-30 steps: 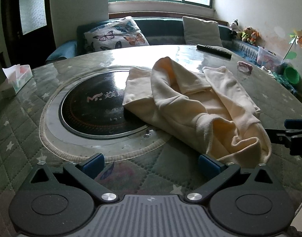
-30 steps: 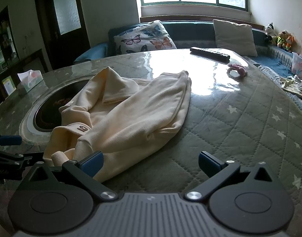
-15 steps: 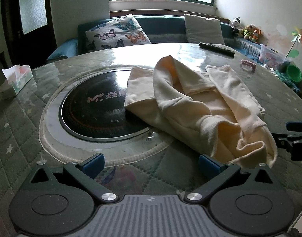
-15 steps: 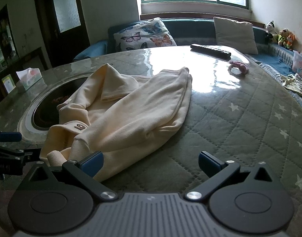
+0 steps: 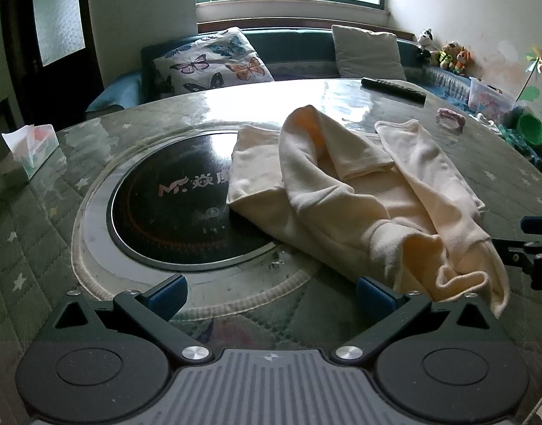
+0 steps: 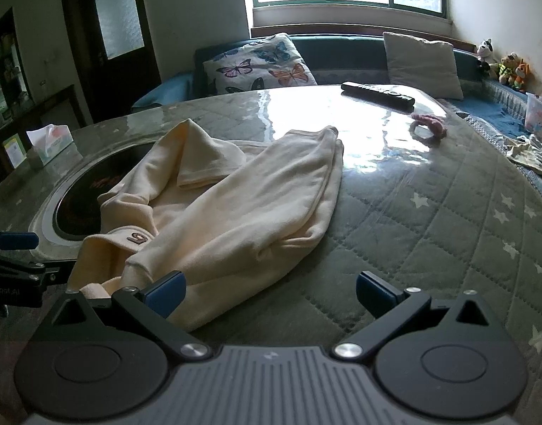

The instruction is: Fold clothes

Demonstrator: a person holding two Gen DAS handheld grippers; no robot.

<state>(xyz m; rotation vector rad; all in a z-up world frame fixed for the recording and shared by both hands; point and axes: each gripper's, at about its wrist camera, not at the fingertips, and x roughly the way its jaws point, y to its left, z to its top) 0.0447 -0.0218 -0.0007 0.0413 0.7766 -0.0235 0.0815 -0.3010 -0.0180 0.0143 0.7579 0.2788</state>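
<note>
A cream garment (image 5: 359, 191) lies crumpled on the round table, partly over the black round hob (image 5: 171, 205). In the right wrist view the garment (image 6: 228, 212) lies ahead and to the left, with a small label patch (image 6: 135, 236) near its front. My left gripper (image 5: 271, 292) is open and empty, low over the table in front of the garment's near edge. My right gripper (image 6: 269, 288) is open and empty; its left fingertip (image 6: 166, 290) is at the garment's near hem. Each gripper shows at the edge of the other's view.
The table (image 6: 430, 233) has a green quilted star cover under glass. A tissue box (image 5: 30, 148) stands at the left. A black remote (image 6: 377, 94) and a pink hair tie (image 6: 428, 125) lie at the far side. A sofa with cushions (image 5: 214, 60) is behind.
Both grippers have drawn back slightly and risen a little; the garment looks a bit farther away. The garment itself has not moved.
</note>
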